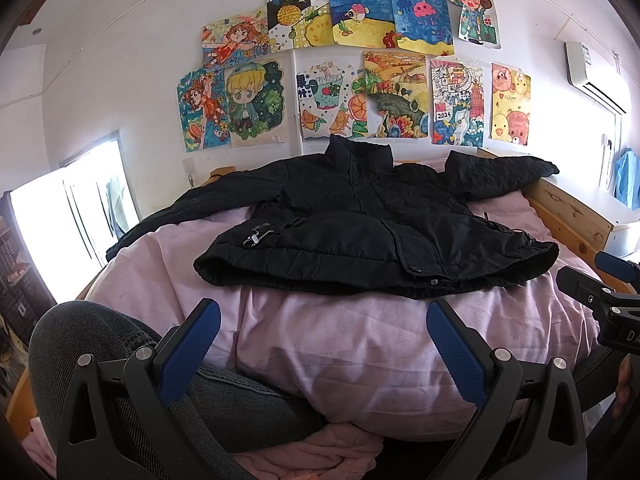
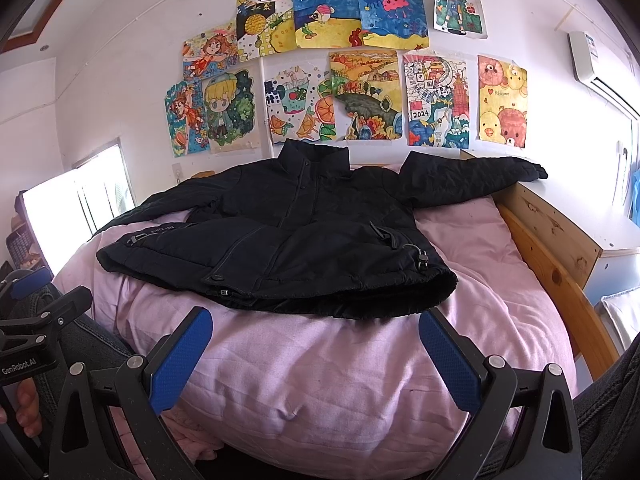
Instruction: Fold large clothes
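Bare pink bed (image 2: 320, 380) cover lies open between both spread tools and the black jacket (image 2: 280, 240) hem. Wooden bed rail (image 2: 560, 264) walls off the right side; one sleeve drapes over it. Person's knee (image 1: 100, 344) crowds the near left.

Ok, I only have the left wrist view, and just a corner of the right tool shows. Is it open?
Observer: Yes, the right tool is open, with nothing between its fingers.
Operator: Is it on the jacket?
Observer: No. Its tips appear just short of the black jacket's hem, over the pink quilt.
Operator: And who's on my left tool?
Observer: A hand grips it below its body.
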